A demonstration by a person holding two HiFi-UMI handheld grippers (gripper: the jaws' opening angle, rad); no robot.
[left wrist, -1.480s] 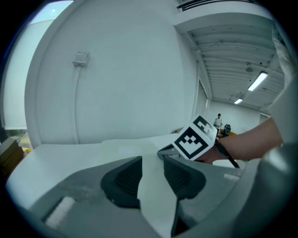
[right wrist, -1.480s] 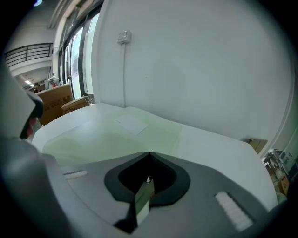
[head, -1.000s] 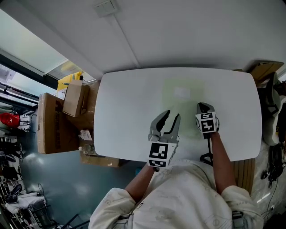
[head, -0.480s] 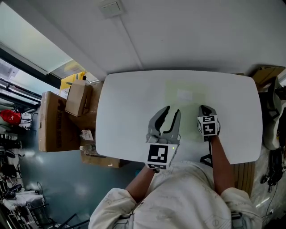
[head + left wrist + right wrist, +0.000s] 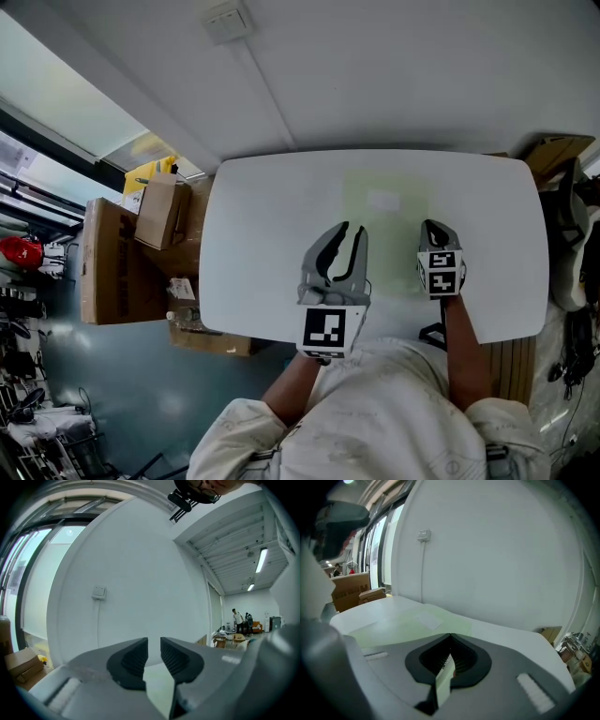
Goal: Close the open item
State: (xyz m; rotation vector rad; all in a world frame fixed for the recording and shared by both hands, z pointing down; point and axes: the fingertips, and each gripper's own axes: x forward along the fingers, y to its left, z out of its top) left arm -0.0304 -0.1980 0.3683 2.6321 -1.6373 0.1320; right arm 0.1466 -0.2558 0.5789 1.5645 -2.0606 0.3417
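left gripper (image 5: 153, 641), held up level in front of the white wall (image 5: 422, 75), is released: its dark ribbed pads (image 5: 133, 660) stand a narrow gap apart, having just been closing, and nothing sits between them. right gripper (image 5: 451, 635), tilted down toward the tabletop, is clenched, tips together, on a thin pale flap (image 5: 446, 676) that shows edge-on between its pads; whether that flap belongs to the sheet on the table cannot be told.

from the head view both grippers hang over the near half of a broad white table with rounded corners (image 5: 253, 234), the left one nearer its middle, the right one toward its right side. brown cardboard boxes (image 5: 112, 253) stand on the grey-blue floor (image 5: 103, 375) just beside the table's left end. a pale green flat sheet (image 5: 401, 625) lies on the tabletop ahead of the grippers, reaching back toward the wall, with the right gripper at its near right part. a small white rectangular label (image 5: 429, 619) lies flat on that sheet. a small white wall plate (image 5: 228, 21) is fixed to the wall, well above the table.
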